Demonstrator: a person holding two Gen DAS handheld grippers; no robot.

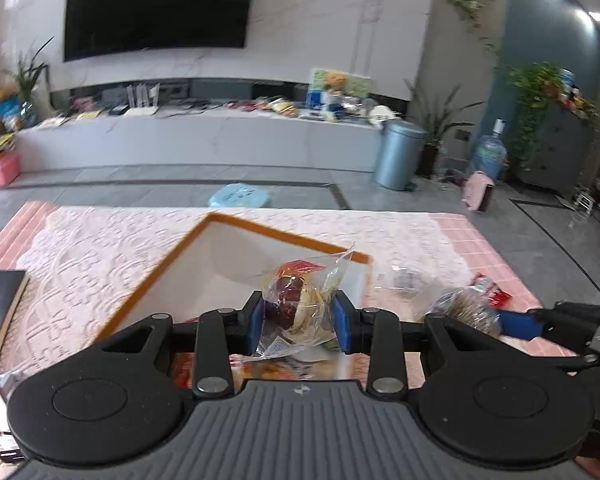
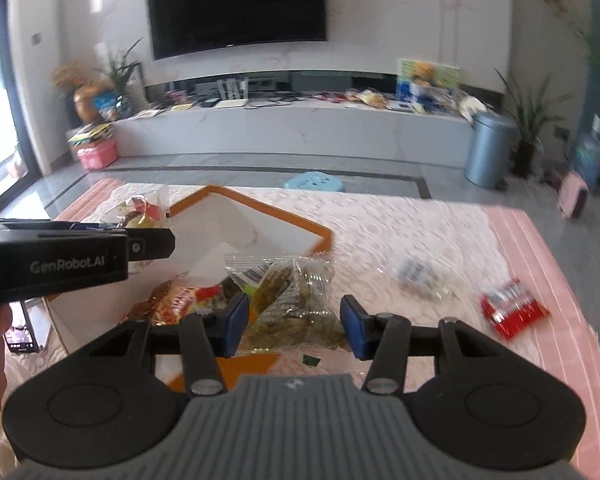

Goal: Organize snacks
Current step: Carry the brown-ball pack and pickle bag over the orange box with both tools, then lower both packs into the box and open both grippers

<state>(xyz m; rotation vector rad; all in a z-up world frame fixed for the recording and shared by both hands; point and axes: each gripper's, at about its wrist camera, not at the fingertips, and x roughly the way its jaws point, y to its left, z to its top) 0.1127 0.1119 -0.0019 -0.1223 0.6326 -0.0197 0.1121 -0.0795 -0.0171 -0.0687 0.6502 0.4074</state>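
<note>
While your left gripper is clamped on a clear packet of dark red and yellow sweets, your right gripper has a clear packet of green snack between its blue pads; it looks held, though the right pad shows a small gap, so you cannot be sure the grip is firm. Both packets hang above the near part of the white tray with the orange rim, which already holds at least one shiny red and gold packet, so the sorting seems partly done. By my reading, these two still have to be set down in the tray, and two more wait outside it: a small clear packet just beyond the tray's corner and a red packet farther to your right. Under everything lies a pale lace cloth over a pink table. Beyond it you have grey floor tiles, a light blue stool, a metal bin, a low white cabinet cluttered with things, and a dark television on the wall.
</note>
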